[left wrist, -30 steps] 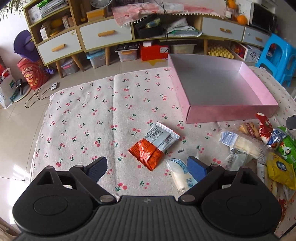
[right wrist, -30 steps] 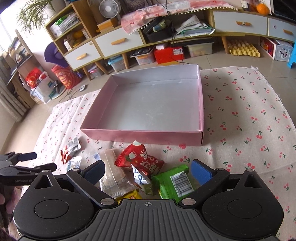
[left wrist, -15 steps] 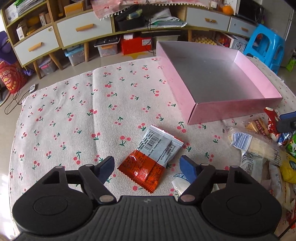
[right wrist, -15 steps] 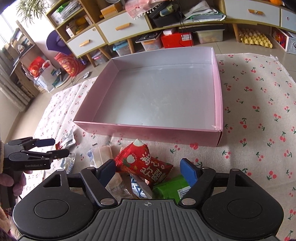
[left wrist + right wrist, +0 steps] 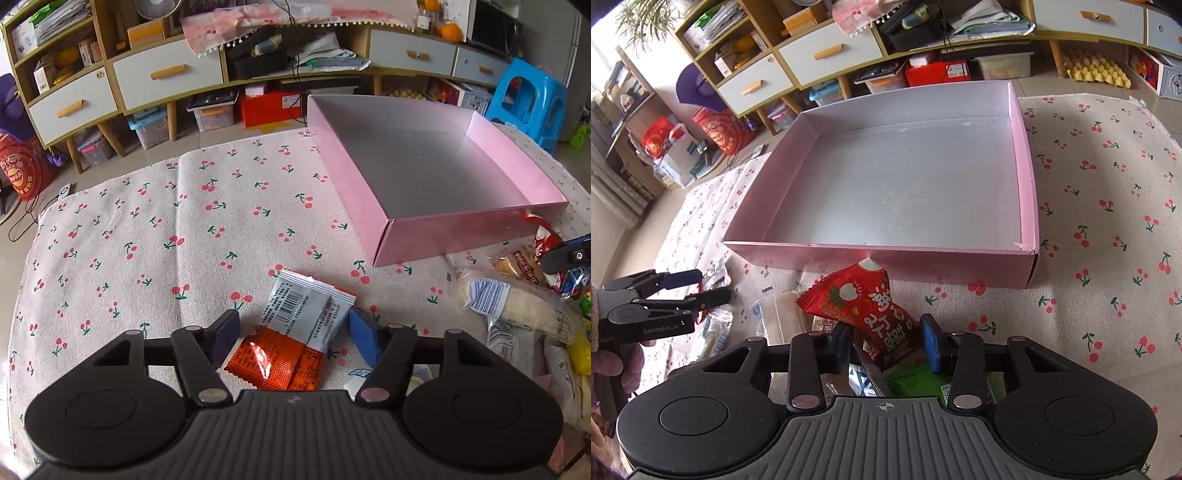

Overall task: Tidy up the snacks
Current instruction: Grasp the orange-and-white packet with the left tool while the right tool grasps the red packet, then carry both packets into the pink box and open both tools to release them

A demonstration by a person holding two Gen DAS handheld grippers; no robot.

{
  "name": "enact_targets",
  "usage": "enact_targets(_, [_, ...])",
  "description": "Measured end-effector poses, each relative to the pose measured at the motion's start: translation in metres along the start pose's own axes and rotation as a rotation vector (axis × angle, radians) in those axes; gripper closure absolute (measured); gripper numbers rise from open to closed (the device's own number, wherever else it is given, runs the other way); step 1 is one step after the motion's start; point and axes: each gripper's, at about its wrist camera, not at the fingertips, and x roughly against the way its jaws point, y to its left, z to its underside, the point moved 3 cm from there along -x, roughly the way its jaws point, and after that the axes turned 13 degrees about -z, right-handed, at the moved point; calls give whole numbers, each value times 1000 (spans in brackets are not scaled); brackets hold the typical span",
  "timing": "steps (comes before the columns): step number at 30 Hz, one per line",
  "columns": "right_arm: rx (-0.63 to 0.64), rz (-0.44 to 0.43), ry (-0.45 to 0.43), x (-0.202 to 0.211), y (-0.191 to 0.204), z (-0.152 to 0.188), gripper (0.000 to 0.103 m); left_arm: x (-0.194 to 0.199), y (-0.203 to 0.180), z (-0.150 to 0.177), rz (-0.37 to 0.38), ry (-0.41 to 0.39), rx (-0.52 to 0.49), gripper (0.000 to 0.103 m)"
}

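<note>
Left wrist view: left hand-held gripper (image 5: pixel 293 334) open, fingers either side of an orange-and-grey packet (image 5: pixel 295 328) lying on the cherry-print cloth (image 5: pixel 147 229). Right wrist view: right hand-held gripper (image 5: pixel 886 347) open astride a red packet (image 5: pixel 871 306), just before the pink box (image 5: pixel 1028 206).

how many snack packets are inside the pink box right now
0. The pink box shows only its bare silver floor in both views. Every packet lies outside on the cherry cloth, such as the red packet and the orange-and-white packet.
</note>
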Motion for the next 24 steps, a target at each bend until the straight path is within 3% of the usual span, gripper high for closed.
enact_targets(1, [-8, -5, -4, 1, 0, 0, 66, 1, 0, -1, 1, 1, 3, 56])
enact_targets(7, [-33, -29, -28, 8, 2, 0, 77, -1, 1, -5, -27, 20, 33, 67])
enact_targets(15, [-58, -55, -77, 20, 2, -6, 78, 2, 9, -6, -29, 61, 123, 67])
enact_targets(24, [-92, -116, -146, 39, 5, -19, 78, 28, 8, -21, -23, -24, 191, 67])
